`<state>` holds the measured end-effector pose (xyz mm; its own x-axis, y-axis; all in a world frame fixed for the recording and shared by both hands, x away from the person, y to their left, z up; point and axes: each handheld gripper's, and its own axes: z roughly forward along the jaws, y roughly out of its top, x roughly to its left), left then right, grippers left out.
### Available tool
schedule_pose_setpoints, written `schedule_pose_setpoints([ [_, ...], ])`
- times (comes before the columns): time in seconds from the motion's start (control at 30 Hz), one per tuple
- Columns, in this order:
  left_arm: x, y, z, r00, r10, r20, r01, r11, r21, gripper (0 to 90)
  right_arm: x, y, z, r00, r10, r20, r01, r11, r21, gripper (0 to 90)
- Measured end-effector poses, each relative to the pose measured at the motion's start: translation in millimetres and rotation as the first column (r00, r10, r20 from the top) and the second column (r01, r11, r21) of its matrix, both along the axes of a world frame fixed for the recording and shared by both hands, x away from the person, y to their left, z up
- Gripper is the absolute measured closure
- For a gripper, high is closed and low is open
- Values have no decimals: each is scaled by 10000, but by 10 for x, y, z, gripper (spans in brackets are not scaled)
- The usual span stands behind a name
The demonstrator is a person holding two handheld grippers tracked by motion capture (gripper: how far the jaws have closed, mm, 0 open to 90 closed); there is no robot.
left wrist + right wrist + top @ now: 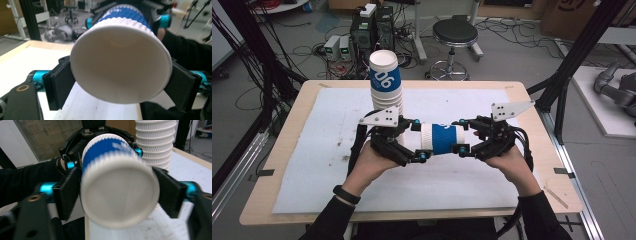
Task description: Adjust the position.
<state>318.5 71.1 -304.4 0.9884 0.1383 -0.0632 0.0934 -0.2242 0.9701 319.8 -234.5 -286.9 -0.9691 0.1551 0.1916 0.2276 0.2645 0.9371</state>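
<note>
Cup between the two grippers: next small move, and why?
Probably ease the right gripper back off the cup. The left gripper already presses its pads on the rim, so it could carry the cup alone; the right jaws merely flank the base, grip unclear. The stack of cups stands close behind.

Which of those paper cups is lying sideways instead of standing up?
The single blue-and-white paper cup between the two grippers; the others form an upright stack of cups behind it.

The high view looks forward and down over the desk's [287,150] near edge. Each gripper view sits close behind its own jaws, facing the other, sharing one cup [439,138] [120,62] [117,190] (mouth in the left gripper view, base in the right).
</note>
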Motion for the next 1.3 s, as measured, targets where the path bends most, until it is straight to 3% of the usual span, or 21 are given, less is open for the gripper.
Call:
schedule_pose_setpoints([
  [0.13,-9,-17,5,10000,-79,-3,79,10000,32,182,-10,-10,28,9999,129,89,-127,9997,-187,238],
  [0.47,-24,9,50,9998,14,174,-19,9997,261,189,-25,-22,62,9993,-246,284,265,9972,-692,202],
  [0.67,-46,-23,66,9996,-24,297,3,9977,682,191,-48,59,52,9988,-128,469,191,9906,-1357,202],
  [0.8,-61,-39,73,9995,-46,313,25,9979,652,191,-46,102,24,9992,-11,400,79,9856,-1692,209],
  [0.87,-62,-35,77,9994,-23,345,0,9978,663,191,-43,104,21,9993,108,357,-45,9850,-1727,257],
  [1.1,-53,-21,84,9996,-130,247,118,9987,500,194,-36,91,7,9989,345,311,-288,9855,-1672,281],
  [1.3,-43,-16,77,9999,-138,101,136,9998,177,169,-31,73,-3,9979,530,361,-478,9898,-1342,291],
])
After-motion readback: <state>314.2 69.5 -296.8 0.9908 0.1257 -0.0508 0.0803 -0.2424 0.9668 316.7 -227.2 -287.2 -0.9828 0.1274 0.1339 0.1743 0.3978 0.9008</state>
